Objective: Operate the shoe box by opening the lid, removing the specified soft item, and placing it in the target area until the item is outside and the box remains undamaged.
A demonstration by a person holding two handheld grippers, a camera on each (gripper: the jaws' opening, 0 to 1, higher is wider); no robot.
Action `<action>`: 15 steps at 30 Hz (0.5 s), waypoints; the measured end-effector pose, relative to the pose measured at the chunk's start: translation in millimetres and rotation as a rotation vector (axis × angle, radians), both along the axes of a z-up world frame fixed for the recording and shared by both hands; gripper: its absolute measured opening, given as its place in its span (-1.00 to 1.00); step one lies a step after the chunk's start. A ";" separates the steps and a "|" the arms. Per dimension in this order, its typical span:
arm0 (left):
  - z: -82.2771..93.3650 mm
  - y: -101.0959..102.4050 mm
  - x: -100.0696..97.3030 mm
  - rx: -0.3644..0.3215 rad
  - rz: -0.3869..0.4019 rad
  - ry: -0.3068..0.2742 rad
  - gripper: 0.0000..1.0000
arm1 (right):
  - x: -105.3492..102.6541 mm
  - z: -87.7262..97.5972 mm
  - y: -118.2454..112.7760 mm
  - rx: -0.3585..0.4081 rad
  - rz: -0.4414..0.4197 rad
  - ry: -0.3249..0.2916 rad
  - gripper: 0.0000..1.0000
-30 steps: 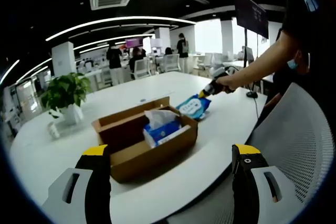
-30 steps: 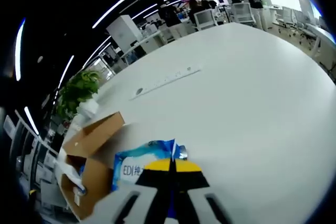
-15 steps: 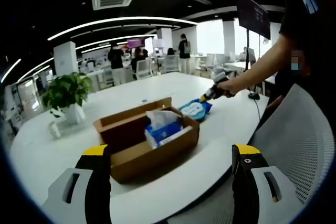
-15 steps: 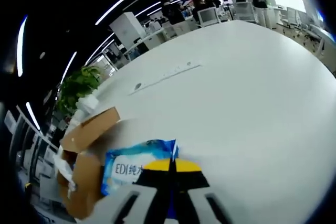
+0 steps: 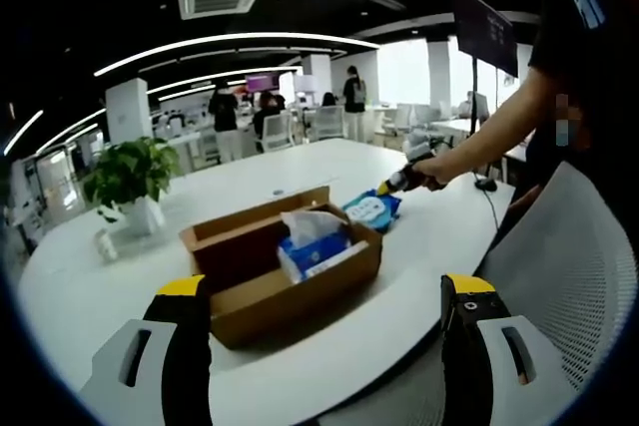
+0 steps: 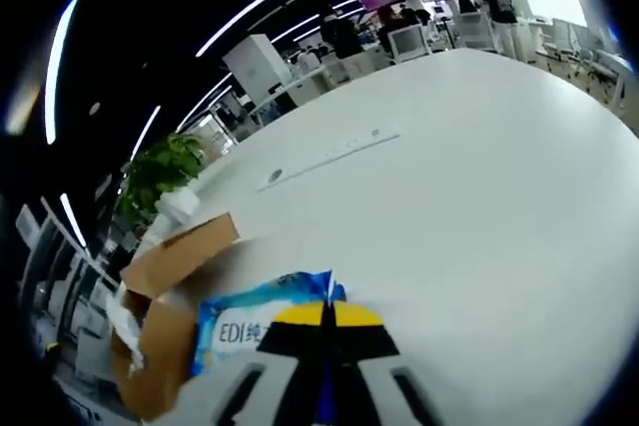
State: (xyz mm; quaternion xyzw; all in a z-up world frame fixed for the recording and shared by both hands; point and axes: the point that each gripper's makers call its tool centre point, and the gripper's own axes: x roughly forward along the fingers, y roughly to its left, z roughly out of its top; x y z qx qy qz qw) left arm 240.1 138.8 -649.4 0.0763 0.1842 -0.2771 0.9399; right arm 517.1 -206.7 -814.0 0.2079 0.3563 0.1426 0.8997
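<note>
The left gripper view looks from off the desk's [image 5: 329, 162] near edge, across the open box [image 5: 285, 271], well back. The right gripper view sits low and close over the desk. Both share the box [image 6: 160, 331] and plant [image 5: 125, 177]

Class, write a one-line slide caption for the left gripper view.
Right gripper holds a blue wipes pack beside the open cardboard box on the white table.

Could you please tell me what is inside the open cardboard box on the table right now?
A blue tissue pack with white tissue sticking up sits inside the cardboard box. The box's near wall hides its floor.
</note>
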 end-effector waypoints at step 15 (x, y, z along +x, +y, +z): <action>0.6 -0.9 1.8 -0.008 0.002 -0.008 1.00 | 2.8 7.6 -7.6 -0.060 0.039 -0.054 -0.91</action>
